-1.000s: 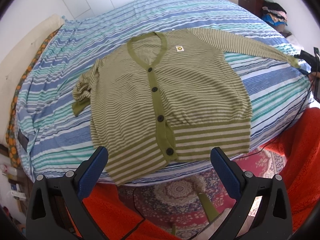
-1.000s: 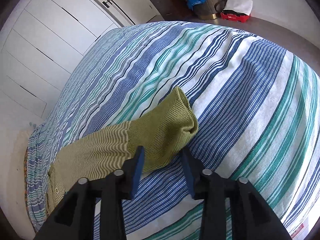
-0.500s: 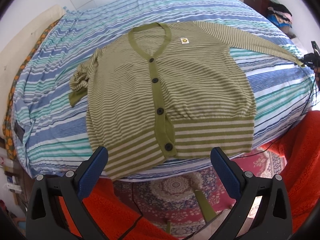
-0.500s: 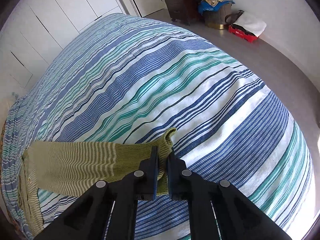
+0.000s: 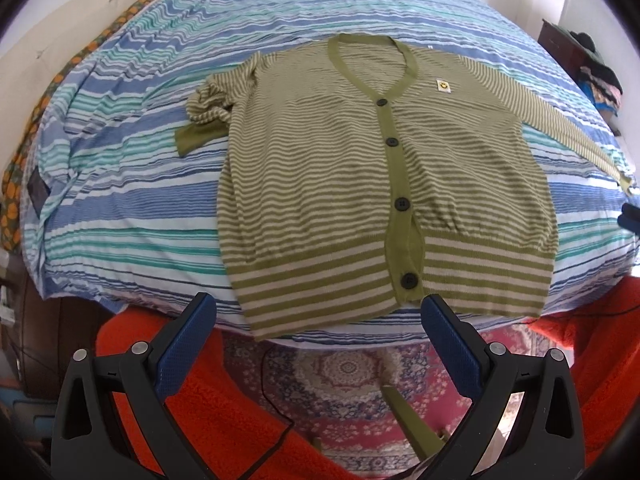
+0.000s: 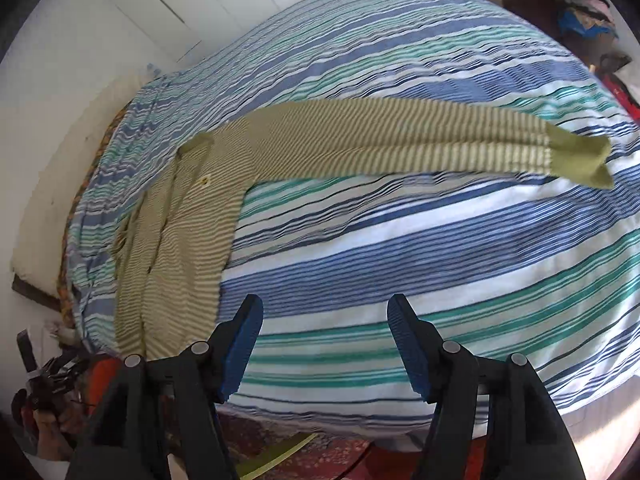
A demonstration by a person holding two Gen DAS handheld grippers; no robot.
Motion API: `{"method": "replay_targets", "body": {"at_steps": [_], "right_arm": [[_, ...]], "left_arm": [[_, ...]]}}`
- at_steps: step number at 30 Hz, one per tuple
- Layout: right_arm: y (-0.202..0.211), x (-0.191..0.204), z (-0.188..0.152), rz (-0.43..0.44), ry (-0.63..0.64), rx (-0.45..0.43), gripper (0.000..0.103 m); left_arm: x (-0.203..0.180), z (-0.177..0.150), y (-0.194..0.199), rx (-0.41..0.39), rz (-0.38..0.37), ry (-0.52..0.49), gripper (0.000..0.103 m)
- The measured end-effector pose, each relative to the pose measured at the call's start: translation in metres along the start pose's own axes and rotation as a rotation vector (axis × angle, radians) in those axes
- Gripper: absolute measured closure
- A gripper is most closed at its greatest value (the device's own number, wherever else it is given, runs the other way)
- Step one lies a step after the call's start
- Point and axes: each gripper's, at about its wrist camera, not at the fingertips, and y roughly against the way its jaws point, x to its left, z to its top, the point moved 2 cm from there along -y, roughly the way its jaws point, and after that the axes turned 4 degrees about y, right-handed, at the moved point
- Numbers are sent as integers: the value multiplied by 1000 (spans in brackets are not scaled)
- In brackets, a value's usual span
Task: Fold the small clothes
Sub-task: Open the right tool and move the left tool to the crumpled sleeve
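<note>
A green-and-cream striped cardigan (image 5: 360, 184) lies buttoned and face up on the striped bed (image 5: 132, 208). One sleeve is bunched up at its left side (image 5: 208, 120); the other stretches out to the right (image 5: 560, 128). My left gripper (image 5: 318, 312) hovers open over the cardigan's hem at the bed's near edge, holding nothing. In the right wrist view the long sleeve (image 6: 400, 140) lies flat, its plain green cuff (image 6: 580, 156) far from my right gripper (image 6: 326, 320). Those jaws are opening, with nothing between them.
An orange blanket (image 5: 168, 392) and a patterned rug (image 5: 348, 372) lie below the bed's near edge. A dark dresser piled with clothes (image 5: 588, 68) stands at the far right. White closet doors (image 6: 168, 12) line the wall behind the bed. A black cable (image 5: 276, 400) crosses the rug.
My right gripper closed on the sleeve cuff, then let it go and pulled back from it toward the bed's edge. My left gripper shifted so the cardigan sits further right in its view.
</note>
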Motion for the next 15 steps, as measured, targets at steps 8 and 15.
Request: {"method": "replay_targets", "body": {"at_steps": [8,15], "right_arm": [[-139,119,-77,168,149,242,69],[-114,103,-90,-1,163,306,100]], "left_arm": [[22,-13,15,-62,-22,17,1],[65,-33,14,-60,-18,121,1]]}}
